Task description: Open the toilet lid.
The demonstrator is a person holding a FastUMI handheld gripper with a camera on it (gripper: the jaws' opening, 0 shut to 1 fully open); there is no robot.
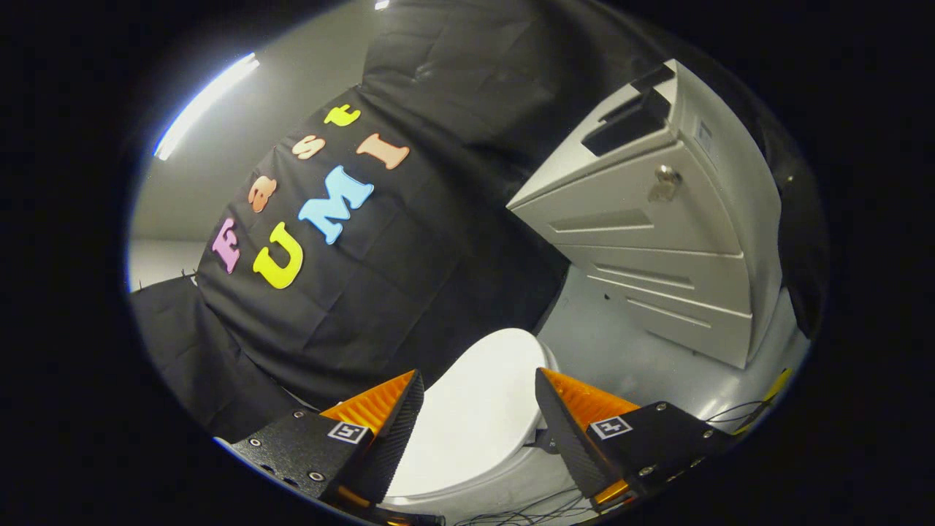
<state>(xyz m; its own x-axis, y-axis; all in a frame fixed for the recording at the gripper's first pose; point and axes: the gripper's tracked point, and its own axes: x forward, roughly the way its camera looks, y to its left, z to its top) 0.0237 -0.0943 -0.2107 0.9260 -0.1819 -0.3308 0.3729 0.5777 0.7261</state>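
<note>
Hovering claw [478, 387] wide open, toilet lid [475, 416] beyond

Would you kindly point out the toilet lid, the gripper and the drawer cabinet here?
toilet lid [478, 409], gripper view, middle of its closed top.
gripper [478, 387], gripper view, midway between its open fingertips.
drawer cabinet [657, 248], gripper view, front of a drawer.
</note>
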